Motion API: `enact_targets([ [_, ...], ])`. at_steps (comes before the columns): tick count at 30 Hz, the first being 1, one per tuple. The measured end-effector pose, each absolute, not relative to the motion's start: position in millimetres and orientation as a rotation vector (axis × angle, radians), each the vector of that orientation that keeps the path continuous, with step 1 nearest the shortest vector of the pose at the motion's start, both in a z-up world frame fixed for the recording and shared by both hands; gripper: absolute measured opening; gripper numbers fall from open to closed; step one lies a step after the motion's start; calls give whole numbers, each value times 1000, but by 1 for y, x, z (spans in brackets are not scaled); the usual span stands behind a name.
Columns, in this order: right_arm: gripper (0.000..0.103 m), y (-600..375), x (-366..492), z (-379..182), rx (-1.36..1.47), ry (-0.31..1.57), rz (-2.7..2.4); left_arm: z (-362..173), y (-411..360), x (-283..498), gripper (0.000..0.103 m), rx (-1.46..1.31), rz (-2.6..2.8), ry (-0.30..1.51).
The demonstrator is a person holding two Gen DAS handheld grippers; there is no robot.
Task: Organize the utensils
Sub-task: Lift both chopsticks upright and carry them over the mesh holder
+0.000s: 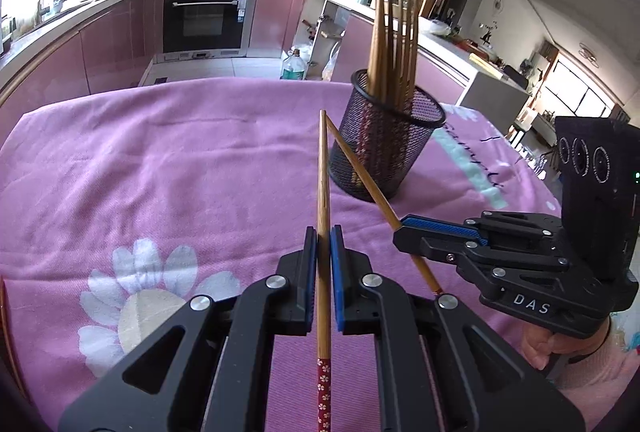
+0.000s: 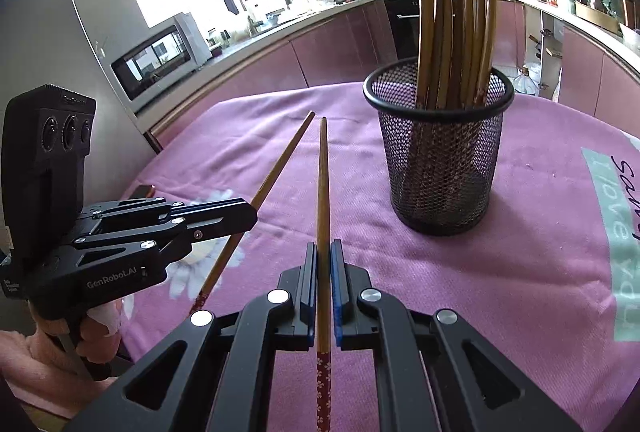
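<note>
Each gripper pinches one chopstick: the left gripper (image 1: 323,238) holds its chopstick (image 1: 322,172) pointing to twelve o'clock, the right gripper (image 2: 323,252) likewise its own (image 2: 322,184), the holder (image 1: 386,148) at one o'clock.

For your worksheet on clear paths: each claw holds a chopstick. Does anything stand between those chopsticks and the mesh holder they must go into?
Nothing visible does. The left claw and right claw each grip a chopstick pointing toward the mesh holder over bare pink cloth. The holder's open top is already crowded with upright chopsticks.
</note>
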State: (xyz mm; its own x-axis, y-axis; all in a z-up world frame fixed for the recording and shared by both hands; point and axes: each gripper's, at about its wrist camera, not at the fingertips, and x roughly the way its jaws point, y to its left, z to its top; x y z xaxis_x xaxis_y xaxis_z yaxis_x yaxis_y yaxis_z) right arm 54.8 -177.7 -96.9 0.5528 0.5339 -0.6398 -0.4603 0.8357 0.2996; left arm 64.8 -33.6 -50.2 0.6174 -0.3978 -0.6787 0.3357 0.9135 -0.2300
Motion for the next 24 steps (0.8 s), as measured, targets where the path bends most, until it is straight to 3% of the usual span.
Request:
enact_targets([
  [24,5,-200,47,-68,148,663,569,-14,-16,49,8,-182,-520,715],
])
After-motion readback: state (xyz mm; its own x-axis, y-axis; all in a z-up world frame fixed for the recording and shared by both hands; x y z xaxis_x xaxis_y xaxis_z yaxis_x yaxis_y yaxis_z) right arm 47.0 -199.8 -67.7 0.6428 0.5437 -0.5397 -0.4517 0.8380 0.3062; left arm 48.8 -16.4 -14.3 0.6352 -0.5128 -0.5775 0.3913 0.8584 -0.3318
